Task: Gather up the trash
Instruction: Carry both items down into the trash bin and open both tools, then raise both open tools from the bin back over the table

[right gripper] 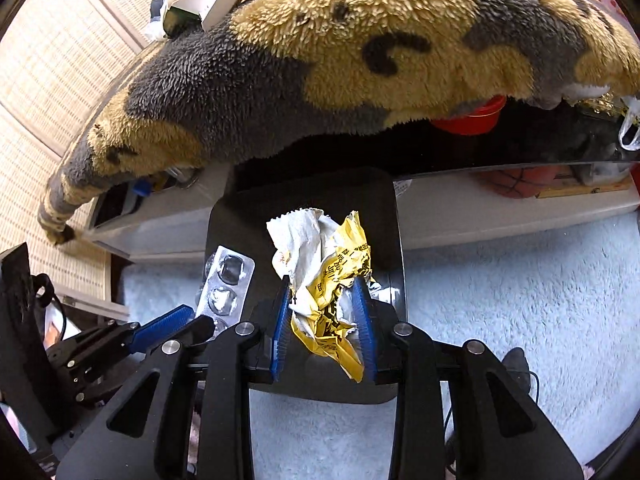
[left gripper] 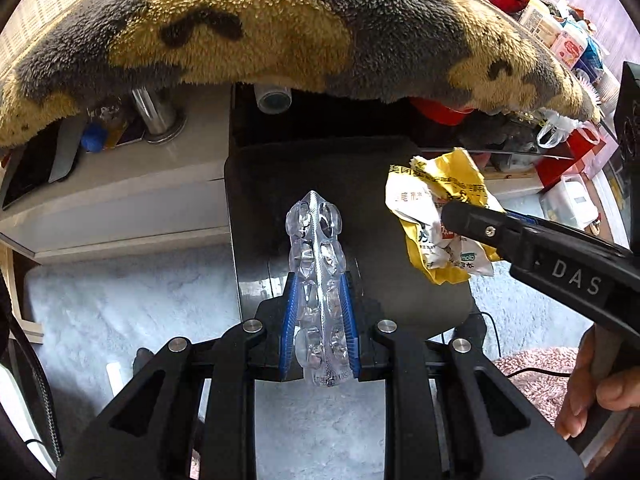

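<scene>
My left gripper (left gripper: 319,280) is shut on a clear, empty pill blister pack (left gripper: 316,240), which stands up between the blue pads. In the right wrist view the same blister pack (right gripper: 226,280) shows at the left with the left gripper (right gripper: 192,322) below it. My right gripper (right gripper: 322,280) is shut on a crumpled yellow-and-white wrapper (right gripper: 320,248). In the left wrist view the right gripper (left gripper: 452,216) reaches in from the right with the wrapper (left gripper: 432,192). Both pieces hang over a black bin-like container (left gripper: 360,176), which also fills the middle of the right wrist view (right gripper: 304,200).
A yellow-and-grey fleece blanket (left gripper: 280,32) overhangs the container from behind. A low white unit (left gripper: 120,184) stands to the left on pale blue carpet (left gripper: 120,300). A person's hand (left gripper: 592,392) holds the right gripper's handle. A pink rug (left gripper: 532,364) and a cable lie at the right.
</scene>
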A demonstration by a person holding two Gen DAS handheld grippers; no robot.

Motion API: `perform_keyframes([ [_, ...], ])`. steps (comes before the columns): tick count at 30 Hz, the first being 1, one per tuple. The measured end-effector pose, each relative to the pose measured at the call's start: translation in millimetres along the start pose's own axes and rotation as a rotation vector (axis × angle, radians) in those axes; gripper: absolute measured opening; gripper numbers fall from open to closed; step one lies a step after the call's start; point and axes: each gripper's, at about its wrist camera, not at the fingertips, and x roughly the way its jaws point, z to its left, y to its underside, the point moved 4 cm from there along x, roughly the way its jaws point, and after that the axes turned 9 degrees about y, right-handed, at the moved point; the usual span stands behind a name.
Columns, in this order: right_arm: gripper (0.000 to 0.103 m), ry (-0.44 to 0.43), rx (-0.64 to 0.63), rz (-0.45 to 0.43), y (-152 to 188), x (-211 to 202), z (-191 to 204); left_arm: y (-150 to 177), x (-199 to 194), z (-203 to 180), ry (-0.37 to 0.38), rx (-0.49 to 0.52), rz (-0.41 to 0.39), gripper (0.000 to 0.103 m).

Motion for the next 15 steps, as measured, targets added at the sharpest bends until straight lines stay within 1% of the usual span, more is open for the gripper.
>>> perform_keyframes([
  [2,0.039,-0.004,0.001,-0.001,-2,0,0,-2,-1,0,-0.002,0.003,-0.006,0.021],
  [3,0.042,-0.002,0.004,-0.003,-3,-1,0,-3,-2,1,-0.005,0.001,-0.008,0.025],
  [4,0.049,-0.001,0.007,-0.007,-4,-2,-2,-4,-3,0,-0.006,0.000,-0.011,0.036],
  [5,0.053,0.000,0.011,-0.014,-5,-3,-4,-4,-6,1,-0.005,-0.003,-0.021,0.042],
  [6,0.058,0.000,0.015,-0.022,-6,-5,-4,-5,-8,2,-0.009,-0.004,-0.027,0.042],
  [8,0.060,0.010,0.017,-0.033,-8,-8,-6,-5,-12,3,-0.011,-0.009,-0.037,0.042],
  [9,0.067,0.018,0.016,-0.040,-9,-10,-7,-6,-14,4,-0.013,-0.011,-0.043,0.043],
  [10,0.073,0.029,0.016,-0.051,-10,-13,-8,-6,-16,4,-0.016,-0.013,-0.049,0.046],
  [14,0.077,0.057,0.013,-0.082,-15,-23,-10,-7,-27,7,-0.029,-0.005,-0.070,0.058],
  [15,0.085,0.064,0.014,-0.090,-16,-26,-12,-7,-30,8,-0.035,-0.002,-0.074,0.060],
])
